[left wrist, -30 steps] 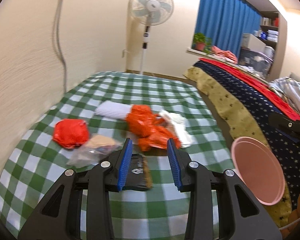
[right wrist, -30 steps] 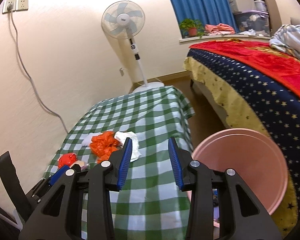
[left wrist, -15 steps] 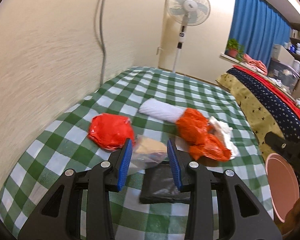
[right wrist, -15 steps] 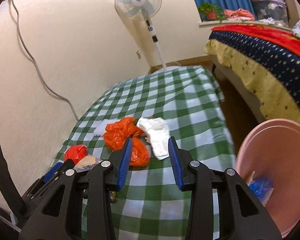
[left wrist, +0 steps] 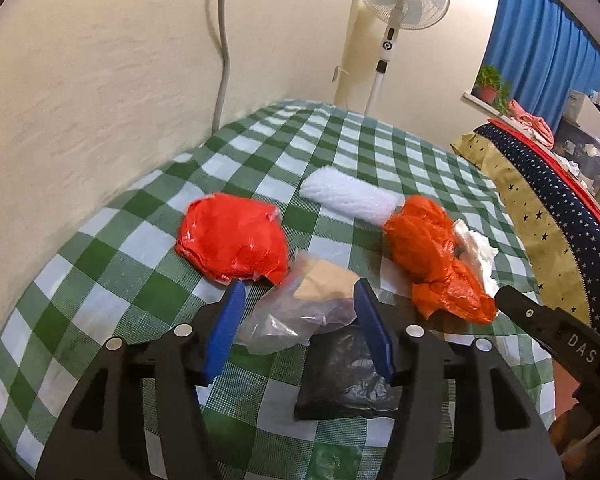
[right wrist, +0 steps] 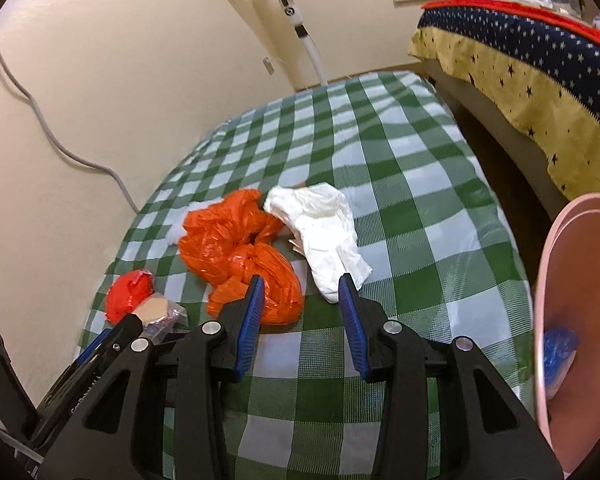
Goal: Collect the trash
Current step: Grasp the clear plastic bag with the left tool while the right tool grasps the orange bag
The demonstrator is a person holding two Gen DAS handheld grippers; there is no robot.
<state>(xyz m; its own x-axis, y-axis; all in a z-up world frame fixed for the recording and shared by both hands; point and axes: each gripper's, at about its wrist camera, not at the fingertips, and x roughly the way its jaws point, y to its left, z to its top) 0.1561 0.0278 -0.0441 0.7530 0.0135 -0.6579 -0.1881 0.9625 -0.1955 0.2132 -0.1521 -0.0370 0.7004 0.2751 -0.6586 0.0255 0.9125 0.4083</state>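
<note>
The left gripper [left wrist: 298,300] hangs low over the green-checked tablecloth [left wrist: 380,152] with its blue-padded jaws spread wide and nothing between them. Framed in that gap lies a clear plastic bag [left wrist: 300,312] with a tan piece inside. Just left of it and touching its edge sits a crumpled red wrapper [left wrist: 232,240]. A flat black packet [left wrist: 344,376] lies nearer the camera, partly under the right finger. Farther back rests a white foam roll [left wrist: 350,196], its end meeting a crumpled orange plastic bag [left wrist: 436,260]. White crumpled paper [left wrist: 476,248] peeks out behind the orange bag.

The right gripper [right wrist: 300,292] is also released, jaws apart and empty, hovering above the cloth. The orange bag [right wrist: 236,248] lies just ahead of its left finger, and the white paper [right wrist: 324,232] reaches toward its right finger tip; the two pieces touch each other. The red wrapper [right wrist: 128,296] and the clear bag [right wrist: 160,312] show at far left, beside the black body of the left gripper.

A pink bin [right wrist: 580,320] stands off the table's right edge, with a blue scrap [right wrist: 558,348] inside. Around the table: a standing fan [left wrist: 400,0] against the cream wall, a grey cable [left wrist: 224,40] running down it, a bed with a star-patterned cover [right wrist: 520,68], blue curtains [left wrist: 540,40] and a potted plant [left wrist: 490,84].
</note>
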